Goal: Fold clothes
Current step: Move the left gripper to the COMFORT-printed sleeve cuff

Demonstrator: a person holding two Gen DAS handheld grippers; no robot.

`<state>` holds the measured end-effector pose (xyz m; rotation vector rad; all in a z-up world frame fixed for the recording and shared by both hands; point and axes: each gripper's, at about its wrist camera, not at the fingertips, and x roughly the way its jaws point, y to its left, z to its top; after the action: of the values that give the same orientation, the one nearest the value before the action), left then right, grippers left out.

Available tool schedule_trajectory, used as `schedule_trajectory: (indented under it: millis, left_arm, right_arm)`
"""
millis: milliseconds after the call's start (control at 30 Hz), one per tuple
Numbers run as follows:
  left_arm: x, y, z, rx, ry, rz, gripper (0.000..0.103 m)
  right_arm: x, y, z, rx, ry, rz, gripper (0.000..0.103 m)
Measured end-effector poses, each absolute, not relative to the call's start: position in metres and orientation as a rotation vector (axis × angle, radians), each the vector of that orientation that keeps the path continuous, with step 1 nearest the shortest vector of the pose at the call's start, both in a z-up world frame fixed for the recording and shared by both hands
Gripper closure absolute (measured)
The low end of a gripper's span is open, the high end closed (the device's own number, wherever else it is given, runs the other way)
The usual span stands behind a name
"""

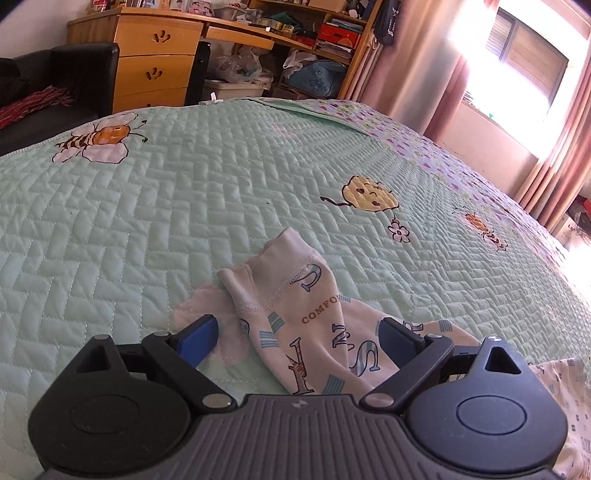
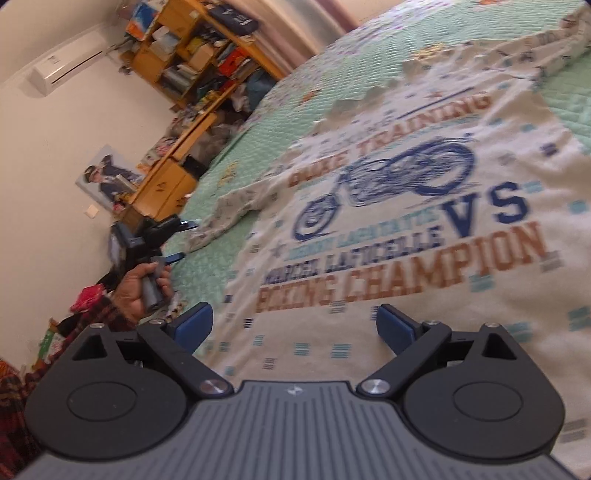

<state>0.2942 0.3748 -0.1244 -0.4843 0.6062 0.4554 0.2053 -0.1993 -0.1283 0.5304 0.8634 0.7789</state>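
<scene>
A cream T-shirt point(image 2: 424, 206) with a blue motorcycle print and orange lettering lies spread on the green quilted bed point(image 1: 184, 206). Its sleeve point(image 1: 306, 314), printed with letters, lies crumpled and bunched in the left wrist view. My left gripper point(image 1: 299, 332) is open, its blue pads either side of that sleeve, just above it. My right gripper point(image 2: 295, 325) is open too, hovering over the shirt's lower body with nothing between the fingers. In the right wrist view the left gripper point(image 2: 177, 240) appears at the bed's edge, held by a hand point(image 2: 136, 291), beside the sleeve end point(image 2: 221, 218).
A wooden desk with drawers point(image 1: 155, 62) and cluttered shelves point(image 1: 325, 33) stand beyond the bed. A black sofa point(image 1: 55, 81) is at the left, pink curtains point(image 1: 554, 147) and a bright window at the right. The quilt point(image 1: 147, 240) stretches bare ahead.
</scene>
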Motion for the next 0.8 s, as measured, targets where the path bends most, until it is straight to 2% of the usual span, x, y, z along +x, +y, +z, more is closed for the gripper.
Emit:
schedule_trajectory:
  millis: [167,267,300,367,800]
  left_arm:
    - [0.295,0.370,-0.126,-0.450,0.612,0.453,0.006]
    - [0.296,0.367,-0.127,-0.431,0.617,0.450,0.005]
    - [0.296,0.367,-0.127,-0.428,0.616,0.449,0.004]
    - [0.295,0.367,-0.127,-0.425,0.613,0.445,0.004]
    - [0.289,0.375,-0.126,-0.489,0.590,0.414,0.001]
  right_arm:
    - [0.205,-0.165,-0.122,0.536,0.870,0.929,0.008]
    - [0.211,-0.159,-0.138,0.616,0.944,0.935,0.008]
    - [0.214,-0.160,-0.147,0.633,0.980,0.907,0.011]
    - [0.209,-0.167,-0.153,0.643,0.945,0.928,0.013]
    - [0.193,-0.184,-0.148,0.604,0.950,0.928,0.012]
